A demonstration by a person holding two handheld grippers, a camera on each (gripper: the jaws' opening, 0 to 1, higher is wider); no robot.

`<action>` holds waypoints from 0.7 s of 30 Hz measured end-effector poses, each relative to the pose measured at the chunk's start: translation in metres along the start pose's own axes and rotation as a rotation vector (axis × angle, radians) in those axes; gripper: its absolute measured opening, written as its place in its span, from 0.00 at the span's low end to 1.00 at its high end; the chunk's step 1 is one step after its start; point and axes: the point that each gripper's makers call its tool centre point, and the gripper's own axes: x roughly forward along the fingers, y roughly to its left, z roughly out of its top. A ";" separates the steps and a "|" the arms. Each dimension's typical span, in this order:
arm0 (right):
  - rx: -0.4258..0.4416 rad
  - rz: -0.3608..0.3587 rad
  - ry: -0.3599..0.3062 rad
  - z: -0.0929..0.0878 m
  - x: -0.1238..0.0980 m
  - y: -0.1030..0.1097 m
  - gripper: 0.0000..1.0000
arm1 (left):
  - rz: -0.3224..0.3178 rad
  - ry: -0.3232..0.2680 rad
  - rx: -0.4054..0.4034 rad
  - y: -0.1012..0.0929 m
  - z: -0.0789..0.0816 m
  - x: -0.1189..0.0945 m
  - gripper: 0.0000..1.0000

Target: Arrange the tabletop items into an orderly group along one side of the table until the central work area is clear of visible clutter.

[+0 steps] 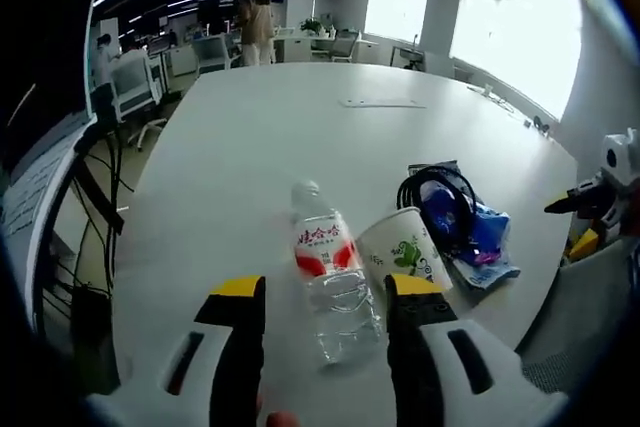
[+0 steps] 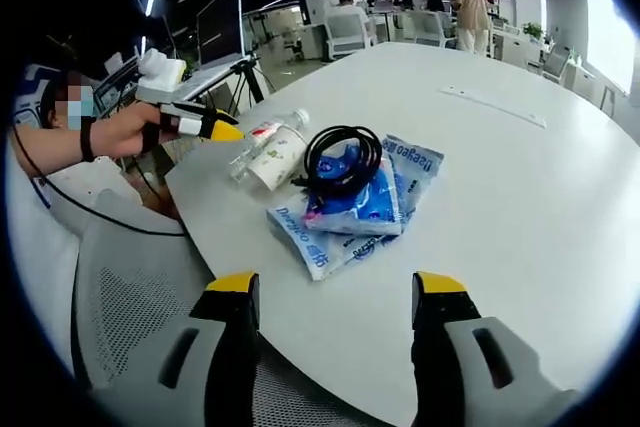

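In the left gripper view, the left gripper (image 1: pixel 325 319) has its yellow-tipped jaws spread apart on either side of a clear water bottle (image 1: pixel 330 277) with a red and white label, which lies on its side on the white table (image 1: pixel 260 147) near the close edge; the jaws do not appear to press on it. Just right of the bottle, touching it, a paper cup (image 1: pixel 408 252) with a green print lies tipped over. Farther right sits a coiled black cable (image 1: pixel 437 193) on top of blue plastic packets (image 1: pixel 482 237), and the right gripper (image 1: pixel 600 192) shows at the far right edge of the view. In the right gripper view, the right gripper (image 2: pixel 335 297) hangs off the table's near edge with its jaws wide apart and nothing between them. Ahead of it the cable rests on the blue packets, the cup and bottle lie beyond to the left, and a person's hand (image 2: pixel 125 132) holds the left gripper beside them. A flat white sheet (image 2: pixel 495 105) lies well apart, farther up the table.
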 end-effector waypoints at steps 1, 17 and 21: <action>0.001 0.000 -0.001 0.000 0.000 0.000 0.61 | 0.003 0.006 0.000 0.000 0.000 0.001 0.48; 0.020 -0.003 0.012 -0.002 0.001 -0.006 0.60 | 0.002 0.101 -0.021 -0.002 -0.001 0.027 0.47; 0.017 -0.003 0.012 -0.001 0.002 -0.007 0.60 | 0.005 0.123 -0.026 0.001 0.002 0.035 0.46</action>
